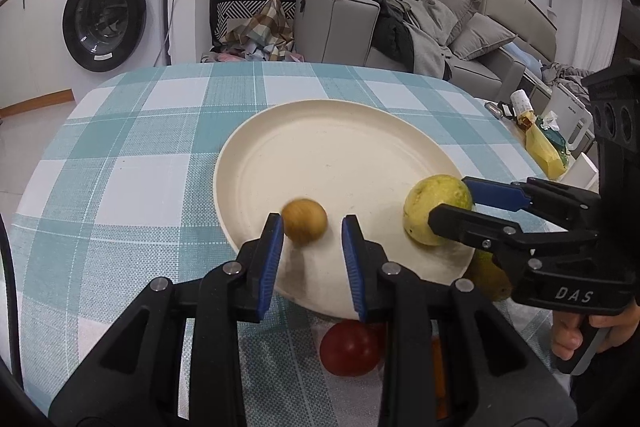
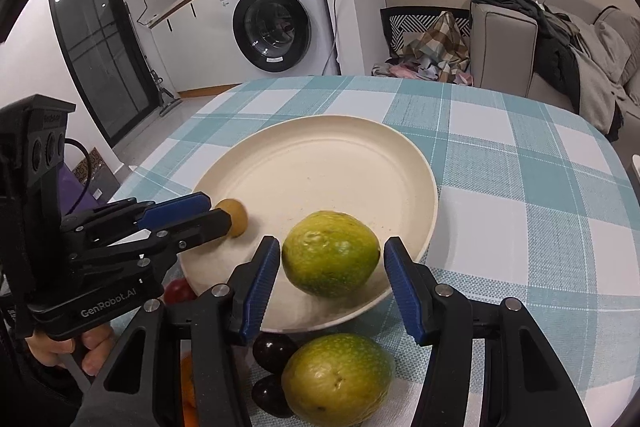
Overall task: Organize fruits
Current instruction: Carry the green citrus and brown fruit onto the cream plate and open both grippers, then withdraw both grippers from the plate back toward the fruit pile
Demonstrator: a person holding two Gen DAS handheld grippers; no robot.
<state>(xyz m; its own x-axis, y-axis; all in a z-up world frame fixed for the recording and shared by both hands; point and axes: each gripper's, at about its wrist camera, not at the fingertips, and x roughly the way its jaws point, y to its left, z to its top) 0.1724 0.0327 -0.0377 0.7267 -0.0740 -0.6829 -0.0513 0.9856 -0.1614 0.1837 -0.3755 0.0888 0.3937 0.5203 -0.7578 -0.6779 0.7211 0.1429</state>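
A cream plate (image 1: 320,147) (image 2: 320,163) lies on the checked tablecloth. My left gripper (image 1: 312,227) (image 2: 208,213) is open over the plate's near edge; a small brown fruit (image 1: 305,223) (image 2: 236,217) sits blurred between its pads, free of them. My right gripper (image 2: 332,259) (image 1: 456,203) is open around a green-yellow fruit (image 2: 331,253) (image 1: 436,207) that rests on the plate, with gaps on both sides. On the cloth in front of the plate lie a second green fruit (image 2: 338,379), dark plums (image 2: 274,351), a red fruit (image 1: 350,347) and something orange (image 2: 188,383).
The table (image 1: 120,167) has rounded far edges. Beyond it stand a washing machine (image 1: 108,11), a basket of clothes (image 1: 256,27) and a grey sofa (image 1: 420,27) with clothes on it. A side surface with bags and a kettle (image 1: 560,131) is at the right.
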